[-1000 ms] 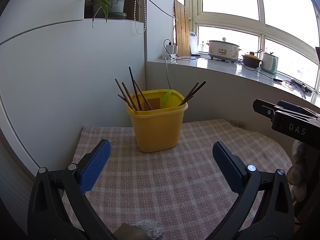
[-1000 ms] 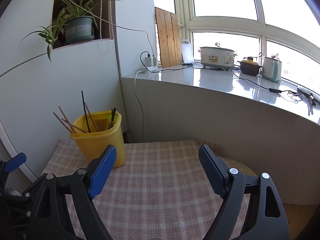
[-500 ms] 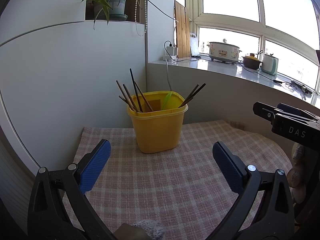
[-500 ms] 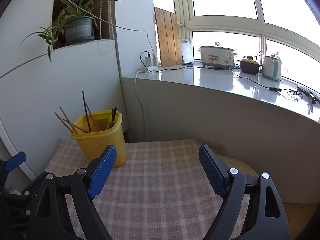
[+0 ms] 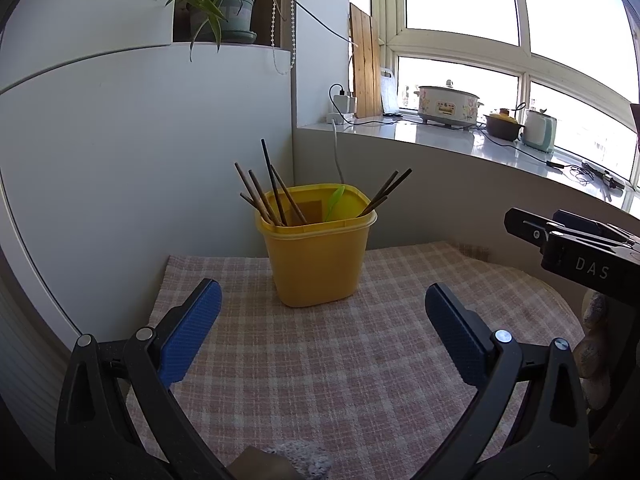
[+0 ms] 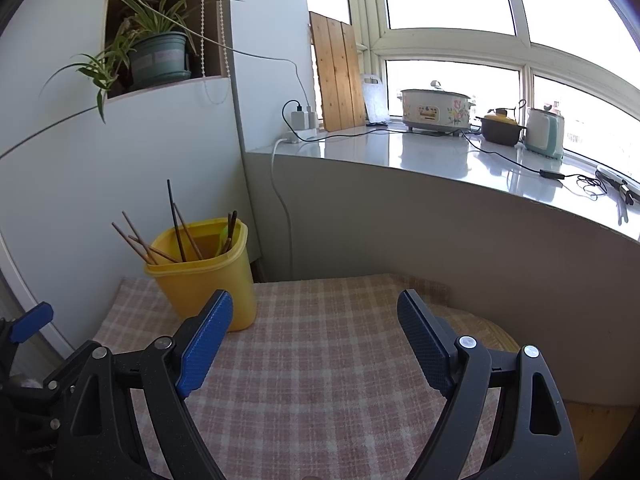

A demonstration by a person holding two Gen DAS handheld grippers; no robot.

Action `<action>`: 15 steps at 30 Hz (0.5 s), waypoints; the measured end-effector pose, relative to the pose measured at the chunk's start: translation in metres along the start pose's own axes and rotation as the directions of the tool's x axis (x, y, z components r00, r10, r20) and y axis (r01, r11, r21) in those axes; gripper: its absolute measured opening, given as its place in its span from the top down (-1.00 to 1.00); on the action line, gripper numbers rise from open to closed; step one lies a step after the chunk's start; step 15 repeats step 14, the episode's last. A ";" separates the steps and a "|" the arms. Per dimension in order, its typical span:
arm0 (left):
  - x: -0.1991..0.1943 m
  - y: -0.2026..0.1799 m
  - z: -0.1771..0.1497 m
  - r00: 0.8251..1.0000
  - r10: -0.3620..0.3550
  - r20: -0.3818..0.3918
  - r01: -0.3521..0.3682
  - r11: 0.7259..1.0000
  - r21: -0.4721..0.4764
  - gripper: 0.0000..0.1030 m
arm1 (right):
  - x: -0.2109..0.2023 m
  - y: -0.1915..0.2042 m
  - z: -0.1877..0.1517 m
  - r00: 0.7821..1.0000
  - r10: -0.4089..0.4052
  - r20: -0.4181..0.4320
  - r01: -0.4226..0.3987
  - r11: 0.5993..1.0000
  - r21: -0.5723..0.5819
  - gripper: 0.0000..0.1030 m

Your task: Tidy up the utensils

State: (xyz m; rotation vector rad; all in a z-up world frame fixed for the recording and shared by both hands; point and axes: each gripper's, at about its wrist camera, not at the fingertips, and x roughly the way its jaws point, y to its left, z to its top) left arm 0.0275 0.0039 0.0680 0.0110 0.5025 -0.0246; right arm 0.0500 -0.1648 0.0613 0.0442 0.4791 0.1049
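A yellow plastic tub (image 5: 318, 258) (image 6: 208, 268) stands at the back of a pink checked cloth (image 5: 340, 360) (image 6: 320, 360). Several dark chopsticks (image 5: 272, 196) (image 6: 176, 224) lean inside it, along with a green plastic utensil (image 5: 334, 202) (image 6: 224, 236). My left gripper (image 5: 320, 312) hovers over the cloth in front of the tub, open, nothing between its blue pads. My right gripper (image 6: 316, 320) hangs open to the right of the tub, also holding nothing; its black body (image 5: 576, 248) shows at the right edge of the left wrist view.
A white wall runs behind and left of the tub. A grey counter (image 6: 460, 160) behind carries a cooker (image 6: 434, 110), a brown pot, a kettle and cables. A potted plant (image 6: 158, 56) sits in a niche above. A white cable hangs down the corner.
The left wrist view has shifted very slightly, with the tub a touch lower in frame. Both grippers stay open and nothing on the cloth has moved.
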 end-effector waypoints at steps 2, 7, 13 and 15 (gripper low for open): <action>-0.001 0.000 0.001 1.000 0.000 0.002 0.000 1.000 0.000 -1.00 | 0.000 0.000 0.000 1.000 0.000 0.000 0.000 1.000 0.000 -0.63; -0.004 0.000 0.001 1.000 0.011 0.002 -0.011 1.000 -0.001 -1.00 | 0.000 0.001 -0.002 1.000 0.001 -0.005 -0.001 1.000 -0.002 -0.63; -0.005 0.003 0.000 1.000 0.021 0.012 -0.021 0.999 -0.025 -1.00 | 0.001 0.000 -0.003 1.000 0.001 -0.010 -0.001 1.000 -0.001 -0.63; -0.005 0.003 0.000 1.000 0.021 0.011 -0.021 0.999 -0.026 -1.00 | 0.001 0.000 -0.003 1.000 0.000 -0.011 0.000 1.000 0.000 -0.63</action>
